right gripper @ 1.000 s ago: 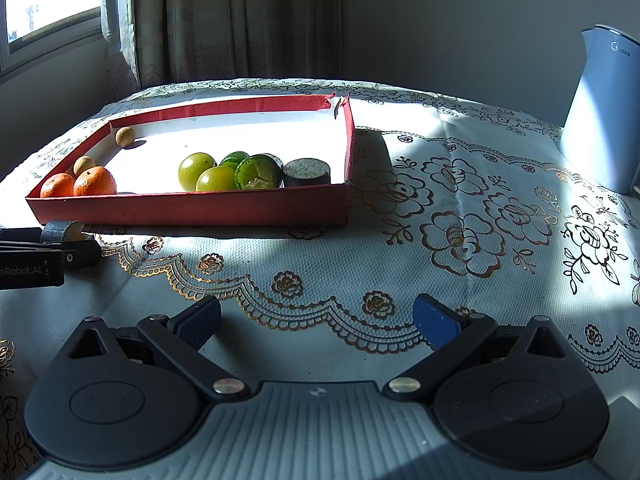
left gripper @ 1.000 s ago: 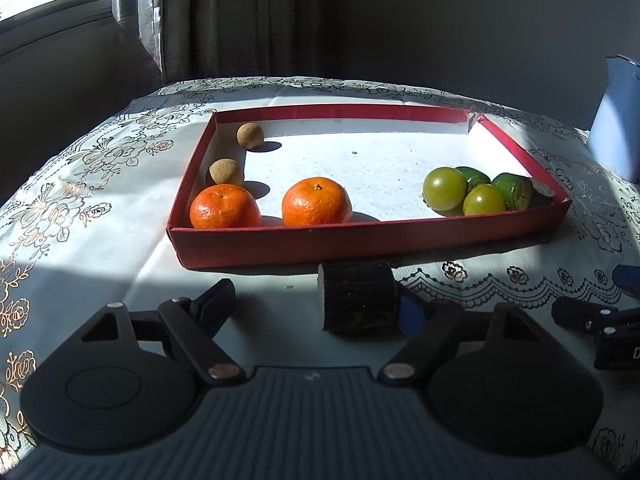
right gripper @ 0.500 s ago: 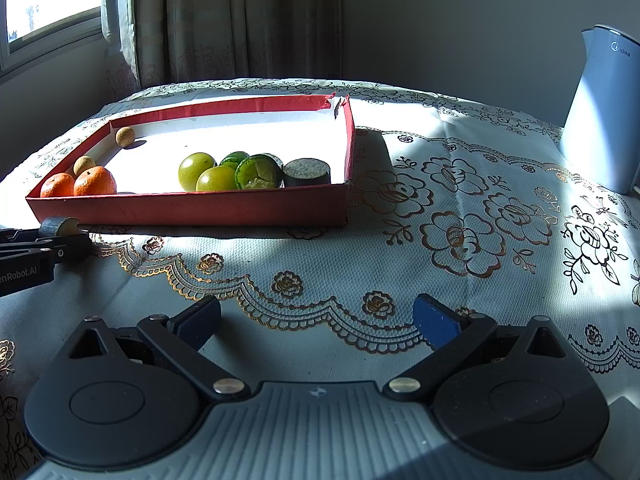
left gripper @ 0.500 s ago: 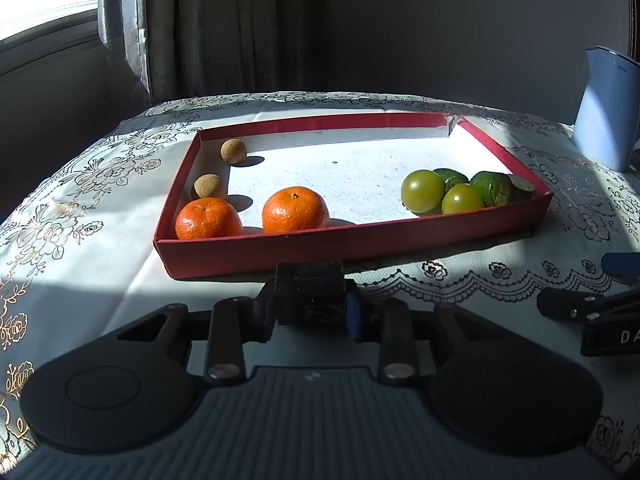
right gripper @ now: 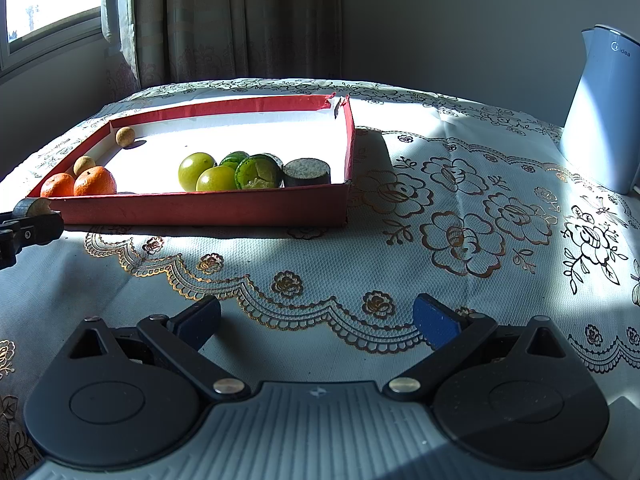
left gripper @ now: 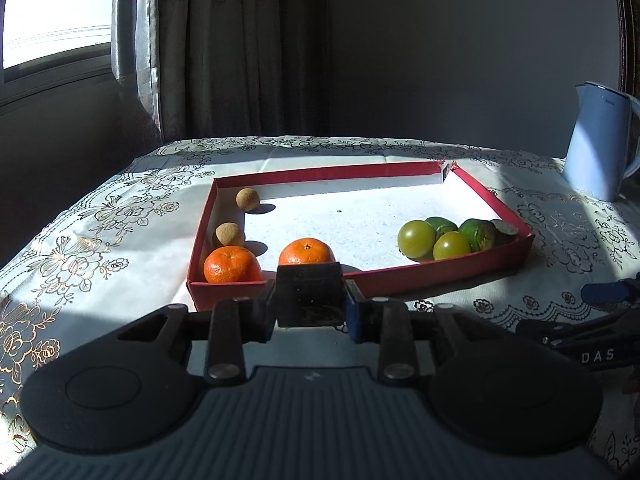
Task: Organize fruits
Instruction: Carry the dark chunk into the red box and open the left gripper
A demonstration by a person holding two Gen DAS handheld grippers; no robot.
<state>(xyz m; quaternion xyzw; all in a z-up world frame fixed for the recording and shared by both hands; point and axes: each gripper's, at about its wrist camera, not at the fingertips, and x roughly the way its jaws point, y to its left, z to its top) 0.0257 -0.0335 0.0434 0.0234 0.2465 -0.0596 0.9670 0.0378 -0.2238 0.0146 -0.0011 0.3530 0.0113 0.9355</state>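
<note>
Clamping a dark cut chunk (left gripper: 310, 294) by its flat sides just short of the red tray (left gripper: 420, 276), the left gripper (left gripper: 310, 312) holds something apparently stiff, light and rough-skinned, while the right gripper (right gripper: 316, 320) hangs spread and empty.
</note>
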